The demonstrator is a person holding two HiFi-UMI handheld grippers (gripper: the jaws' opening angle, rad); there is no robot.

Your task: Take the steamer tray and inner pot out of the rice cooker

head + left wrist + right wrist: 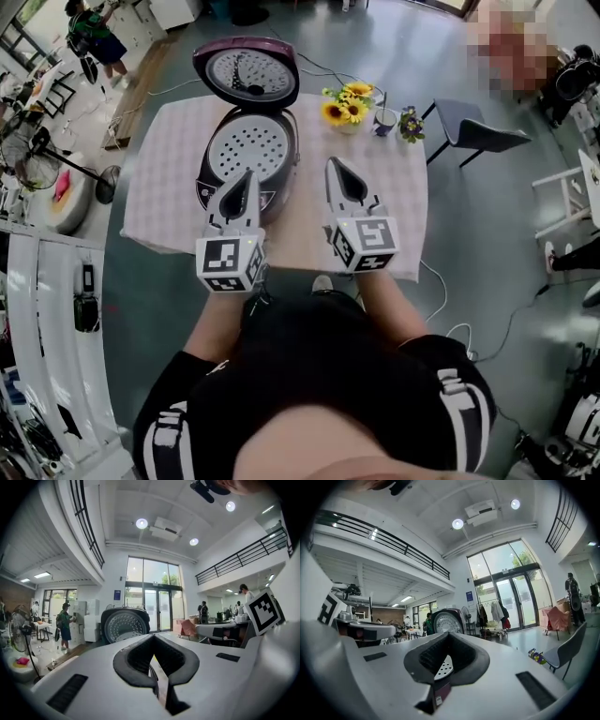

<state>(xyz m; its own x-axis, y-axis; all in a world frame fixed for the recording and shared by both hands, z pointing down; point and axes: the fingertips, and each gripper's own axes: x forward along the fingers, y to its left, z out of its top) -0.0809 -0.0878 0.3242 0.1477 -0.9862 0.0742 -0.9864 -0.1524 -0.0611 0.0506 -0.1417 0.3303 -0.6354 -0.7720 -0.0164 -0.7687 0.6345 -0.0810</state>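
Pointing level across the table (159, 192), both grippers have their jaws pressed together with nothing between them. The left gripper (248, 176) has its closed tips over the near rim of the rice cooker (286, 150). The perforated steamer tray (246, 145) lies just ahead of and below those tips; whether they touch the rim cannot be told. The right gripper (334, 165) sits just beside the cooker's right wall, so the tray is ahead and to the left of its jaws. In the right gripper view a slice of the tray (440, 665) shows through the opening behind the shut right gripper (449, 635). The cooker's lid (246, 70) stands open beyond the tray, straight ahead of the left gripper (153, 636), where it shows again (124, 626). The tray sits seated in the cooker's mouth and covers it, so the inner pot beneath cannot be made out. To the right of the right jaws stand sunflowers (345, 108), a cup (384, 120) and small purple flowers (410, 123).
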